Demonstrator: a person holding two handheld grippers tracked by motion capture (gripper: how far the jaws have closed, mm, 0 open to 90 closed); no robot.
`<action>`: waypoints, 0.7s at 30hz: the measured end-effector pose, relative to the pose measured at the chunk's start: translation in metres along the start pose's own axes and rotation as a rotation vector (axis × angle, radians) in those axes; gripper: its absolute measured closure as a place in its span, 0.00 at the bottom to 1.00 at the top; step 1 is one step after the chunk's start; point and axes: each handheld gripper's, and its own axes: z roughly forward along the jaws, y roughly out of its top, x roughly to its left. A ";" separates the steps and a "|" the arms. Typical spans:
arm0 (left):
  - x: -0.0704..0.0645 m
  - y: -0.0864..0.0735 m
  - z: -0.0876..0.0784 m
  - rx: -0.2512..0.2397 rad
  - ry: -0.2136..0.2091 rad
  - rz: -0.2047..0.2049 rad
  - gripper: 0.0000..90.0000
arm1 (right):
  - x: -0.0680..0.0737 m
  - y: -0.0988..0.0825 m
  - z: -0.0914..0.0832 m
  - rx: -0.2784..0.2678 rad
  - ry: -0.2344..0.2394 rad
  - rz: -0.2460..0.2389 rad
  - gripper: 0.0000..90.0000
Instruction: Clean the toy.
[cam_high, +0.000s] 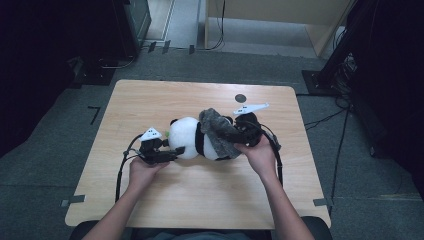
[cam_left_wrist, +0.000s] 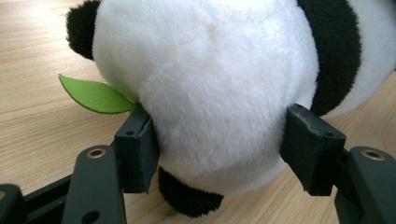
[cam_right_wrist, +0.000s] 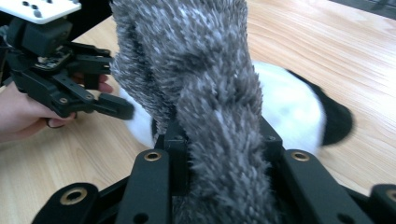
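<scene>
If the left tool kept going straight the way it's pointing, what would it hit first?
The panda. The left tool already has the white plush head between its jaws, pads pressing its sides, so going on would push deeper into the panda, probably sliding it along the table.

My high view is dim, dark at both sides; the table (cam_high: 165, 100) is evenly lit, and the right gripper view blurs.
</scene>
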 end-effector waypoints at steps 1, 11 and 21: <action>0.000 0.000 0.000 0.000 0.000 0.000 0.38 | -0.002 -0.002 -0.002 -0.003 -0.006 0.005 0.71; 0.000 0.000 0.000 0.003 0.001 0.002 0.38 | -0.010 -0.010 -0.015 -0.011 -0.008 0.017 0.80; 0.000 0.000 0.000 0.008 0.003 0.006 0.38 | -0.034 -0.016 -0.039 -0.067 -0.151 0.080 0.81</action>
